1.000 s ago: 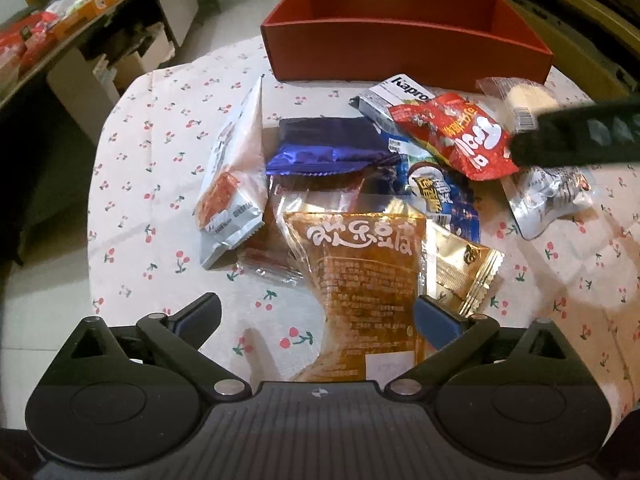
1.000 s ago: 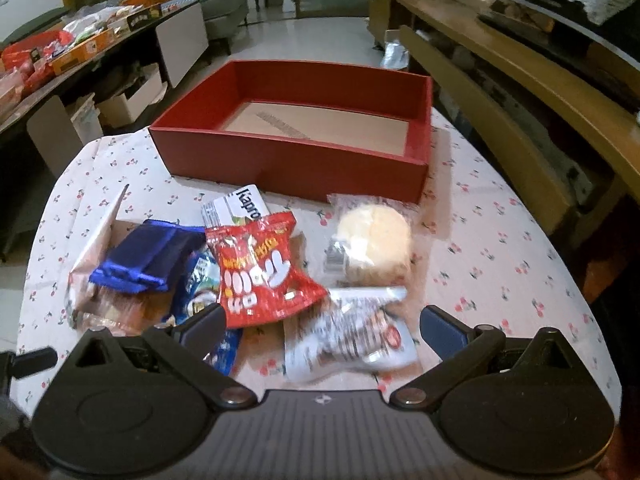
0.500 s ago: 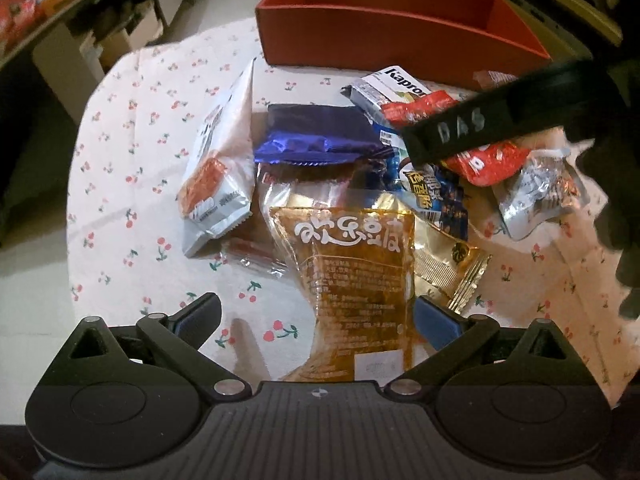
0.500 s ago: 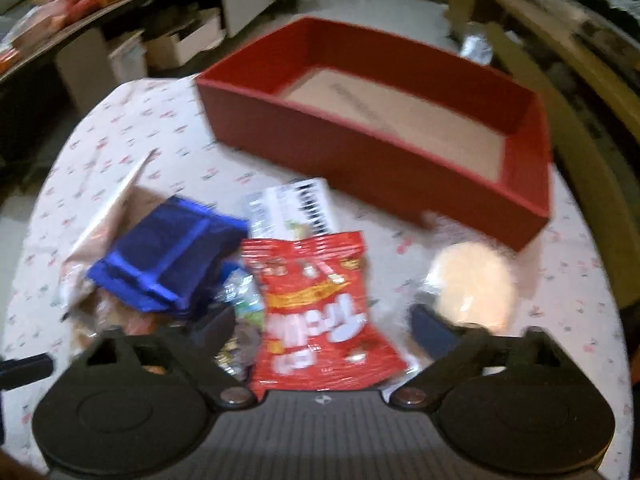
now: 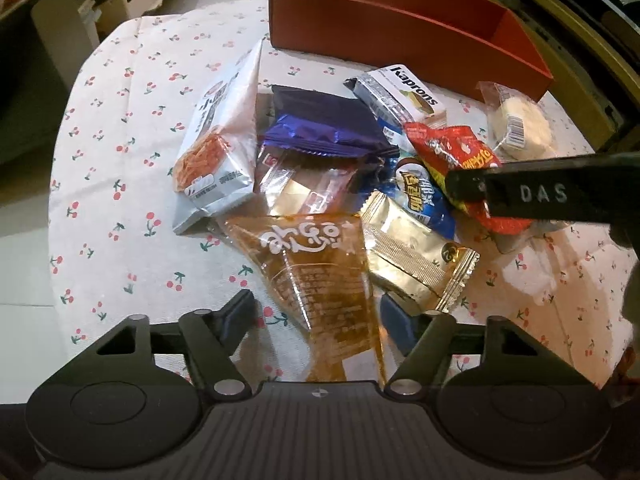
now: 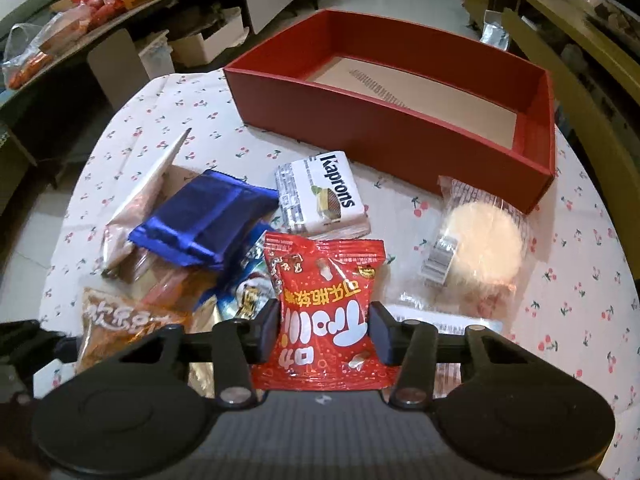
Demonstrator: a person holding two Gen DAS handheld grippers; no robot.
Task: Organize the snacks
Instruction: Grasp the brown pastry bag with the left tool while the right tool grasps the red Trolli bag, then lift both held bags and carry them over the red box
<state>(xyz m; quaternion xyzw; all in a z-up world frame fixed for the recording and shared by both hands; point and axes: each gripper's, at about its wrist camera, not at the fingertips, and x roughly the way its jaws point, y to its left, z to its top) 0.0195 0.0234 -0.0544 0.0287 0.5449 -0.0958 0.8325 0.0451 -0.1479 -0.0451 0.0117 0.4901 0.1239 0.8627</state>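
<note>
Several snack packets lie heaped on a cherry-print tablecloth (image 5: 120,120) in front of an empty red box (image 6: 400,128). My left gripper (image 5: 316,316) points down over a brown-orange packet (image 5: 320,264). Its jaws are closing with the packet's narrow end between them, and a gap still shows at the left pad. My right gripper (image 6: 324,332) is closing on a red snack packet (image 6: 320,280), and both pads touch its sides. In the left wrist view one right finger (image 5: 520,196) lies across that red packet (image 5: 452,152).
Around them lie a gold packet (image 5: 412,264), a purple-blue packet (image 5: 324,124), a white Kaprons packet (image 6: 324,196), a grey-white packet (image 5: 216,144) and a round cake in clear wrap (image 6: 480,240). Shelves with goods stand at the far left, a wooden bench at the right.
The right gripper came down over the red packet and its jaws closed onto it. The left jaws narrowed around the brown-orange packet, with the left hand staying nearly in place.
</note>
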